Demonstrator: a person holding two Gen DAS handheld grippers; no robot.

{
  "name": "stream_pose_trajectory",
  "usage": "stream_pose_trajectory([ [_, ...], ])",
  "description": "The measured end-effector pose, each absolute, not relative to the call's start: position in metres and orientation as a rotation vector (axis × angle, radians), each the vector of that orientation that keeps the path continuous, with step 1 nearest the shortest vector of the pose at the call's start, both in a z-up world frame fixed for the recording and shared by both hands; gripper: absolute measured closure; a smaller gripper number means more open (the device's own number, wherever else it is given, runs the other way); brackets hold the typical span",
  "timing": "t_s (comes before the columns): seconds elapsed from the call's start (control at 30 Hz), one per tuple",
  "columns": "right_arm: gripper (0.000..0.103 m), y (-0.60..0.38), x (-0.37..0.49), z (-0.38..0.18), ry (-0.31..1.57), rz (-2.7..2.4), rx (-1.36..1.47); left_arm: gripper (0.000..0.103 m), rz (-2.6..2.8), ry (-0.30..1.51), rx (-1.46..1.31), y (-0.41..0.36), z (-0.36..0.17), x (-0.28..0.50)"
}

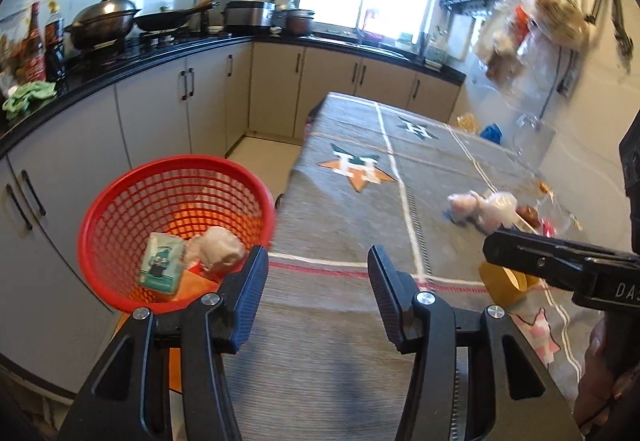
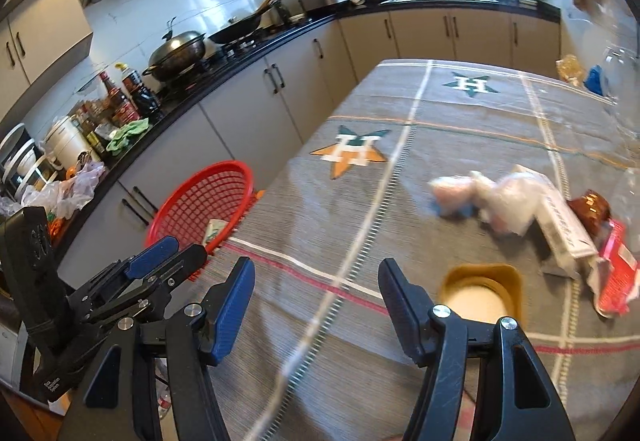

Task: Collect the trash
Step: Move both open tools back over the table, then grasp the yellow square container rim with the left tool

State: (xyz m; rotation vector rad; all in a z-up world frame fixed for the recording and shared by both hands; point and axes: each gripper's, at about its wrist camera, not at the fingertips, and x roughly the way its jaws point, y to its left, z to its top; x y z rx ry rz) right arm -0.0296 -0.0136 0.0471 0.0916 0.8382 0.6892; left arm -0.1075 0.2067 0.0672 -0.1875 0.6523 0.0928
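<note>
With two scraps lying in the basket (image 1: 120, 201) at lower left, both the left gripper (image 1: 318, 273) and right gripper (image 2: 316, 289) gape wide and empty, so the next pick looks like the cup (image 2: 482, 293) at lower right.

Cloth-covered table (image 2: 460, 113); scattered wrappers (image 2: 496, 201).
</note>
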Motion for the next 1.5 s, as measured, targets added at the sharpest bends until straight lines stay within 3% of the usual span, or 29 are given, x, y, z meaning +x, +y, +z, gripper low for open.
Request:
stream_pose_trajectory([
  [1.0,0.034,-0.157,-0.040,0.043,0.789,0.474,0.238,0.051,-0.020,0.680,0.109,0.083,0.069,-0.099],
  [1.27,0.034,-0.180,-0.039,0.044,0.780,0.451,0.276,0.051,-0.053,0.708,0.117,0.074,0.067,-0.092],
  [1.5,0.034,-0.211,-0.037,0.046,0.765,0.416,0.335,0.051,-0.149,0.822,-0.039,0.085,0.060,-0.060],
])
